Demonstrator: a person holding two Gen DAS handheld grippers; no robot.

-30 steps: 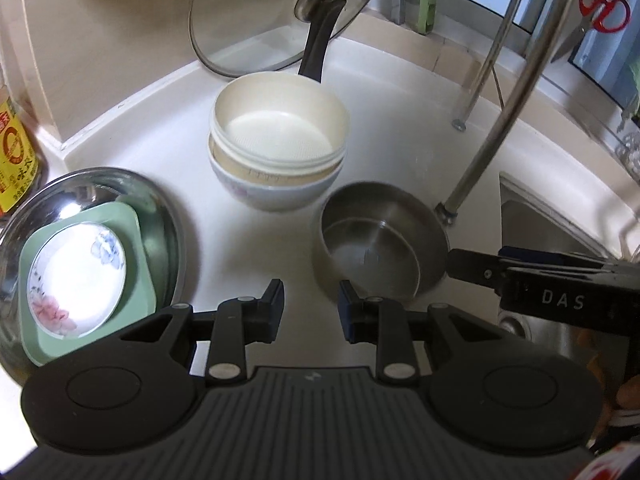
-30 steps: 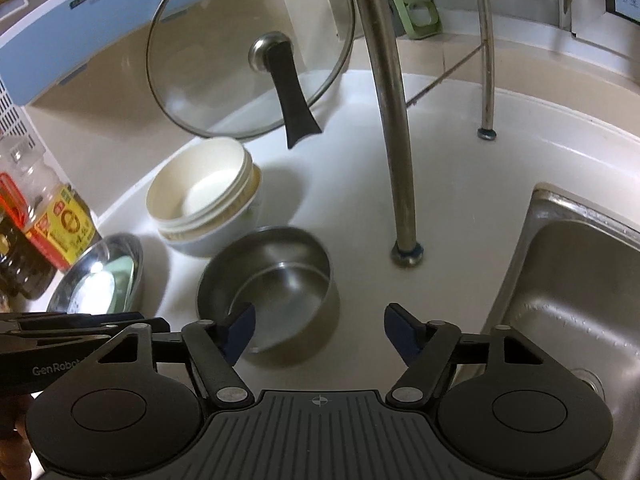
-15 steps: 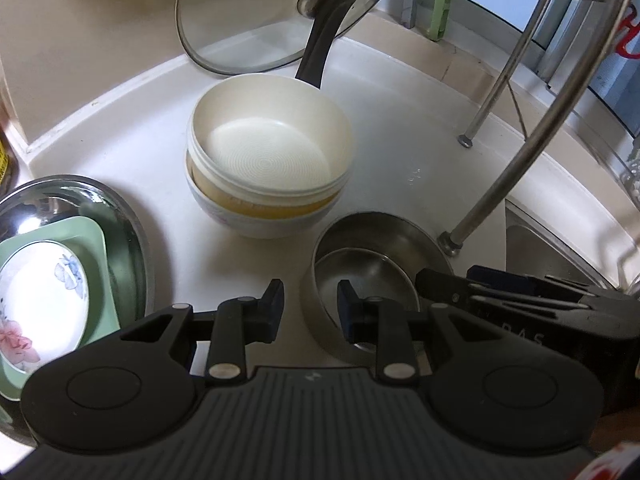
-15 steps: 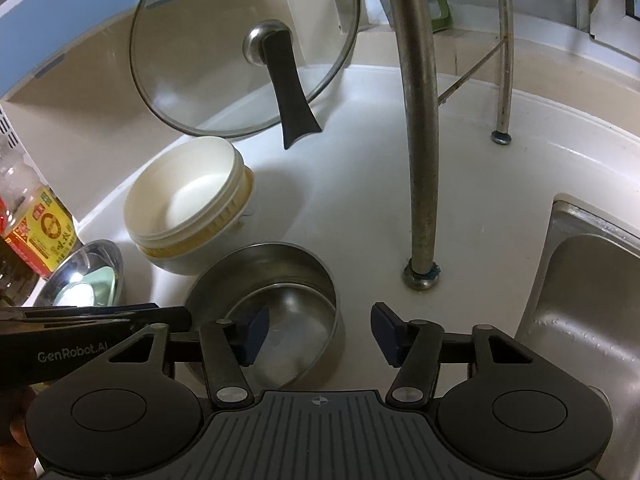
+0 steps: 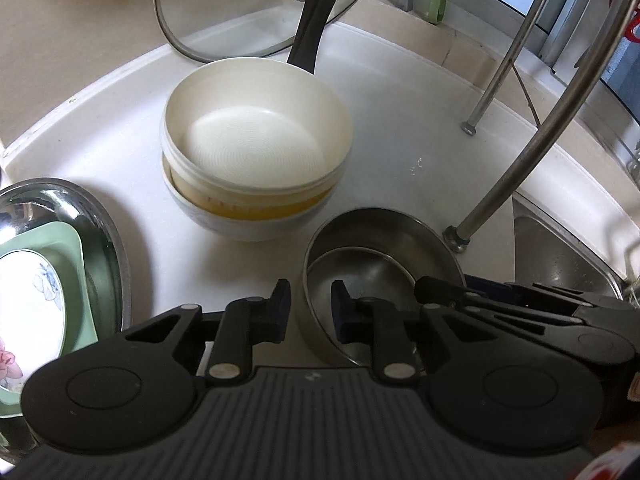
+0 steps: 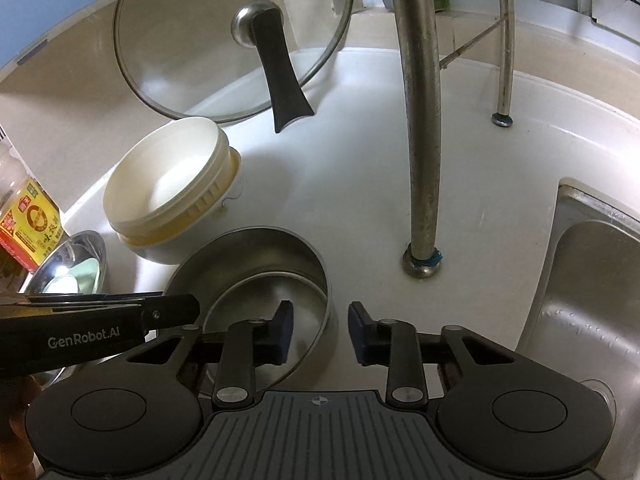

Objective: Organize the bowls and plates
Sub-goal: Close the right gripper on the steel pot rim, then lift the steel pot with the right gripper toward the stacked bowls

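At far left a floral saucer (image 5: 28,320) is lying on a green square plate (image 5: 76,272) inside a steel dish (image 5: 112,232). Next, nested cream bowls (image 5: 256,160) are sitting on the white counter (image 5: 400,128), a glass lid (image 5: 240,12) leaning behind them. The left gripper (image 5: 310,312) is standing spread, straddling the near-left rim of the steel bowl (image 5: 380,240). The right gripper (image 6: 320,330) is standing spread too, straddling that bowl's right wall, beside the sink (image 6: 592,280).
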